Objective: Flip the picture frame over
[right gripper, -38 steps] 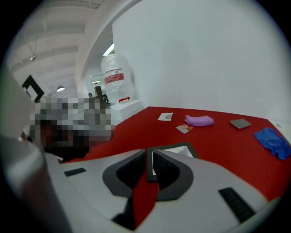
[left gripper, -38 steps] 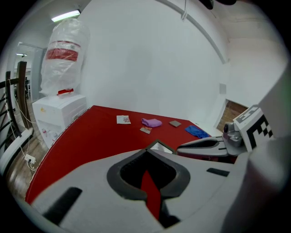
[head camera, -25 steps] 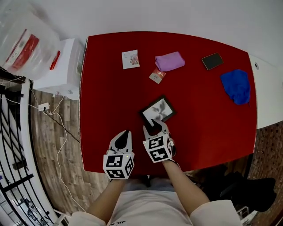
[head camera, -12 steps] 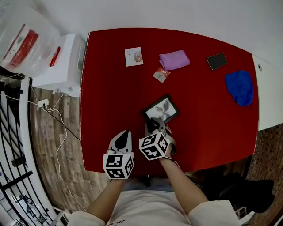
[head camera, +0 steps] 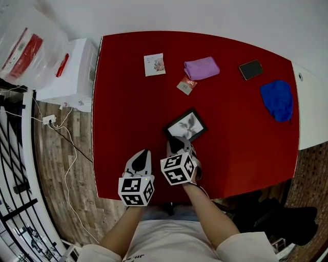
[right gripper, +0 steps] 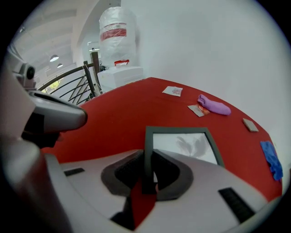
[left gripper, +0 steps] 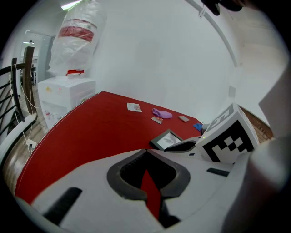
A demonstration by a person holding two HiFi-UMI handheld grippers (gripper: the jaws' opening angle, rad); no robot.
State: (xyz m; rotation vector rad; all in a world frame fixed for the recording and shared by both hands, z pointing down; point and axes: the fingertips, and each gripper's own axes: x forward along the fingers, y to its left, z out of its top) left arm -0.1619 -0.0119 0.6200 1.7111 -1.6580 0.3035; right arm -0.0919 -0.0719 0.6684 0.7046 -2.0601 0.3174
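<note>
Near the front edge of the desk (head camera: 128, 112) the picture frame (head camera: 186, 125) lies flat, its near corner between the closing right fingers (right gripper: 175, 175), wide apart a second ago. Left fingers (left gripper: 91, 175) are together, empty.

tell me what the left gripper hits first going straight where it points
Most likely bare red tabletop: the left gripper aims down at it, the picture frame lying off to its right.

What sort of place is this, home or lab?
Likely a makeshift indoor recording spot, home or lab unclear: red table against a white wall, wood-plank floor, black railing alongside.
</note>
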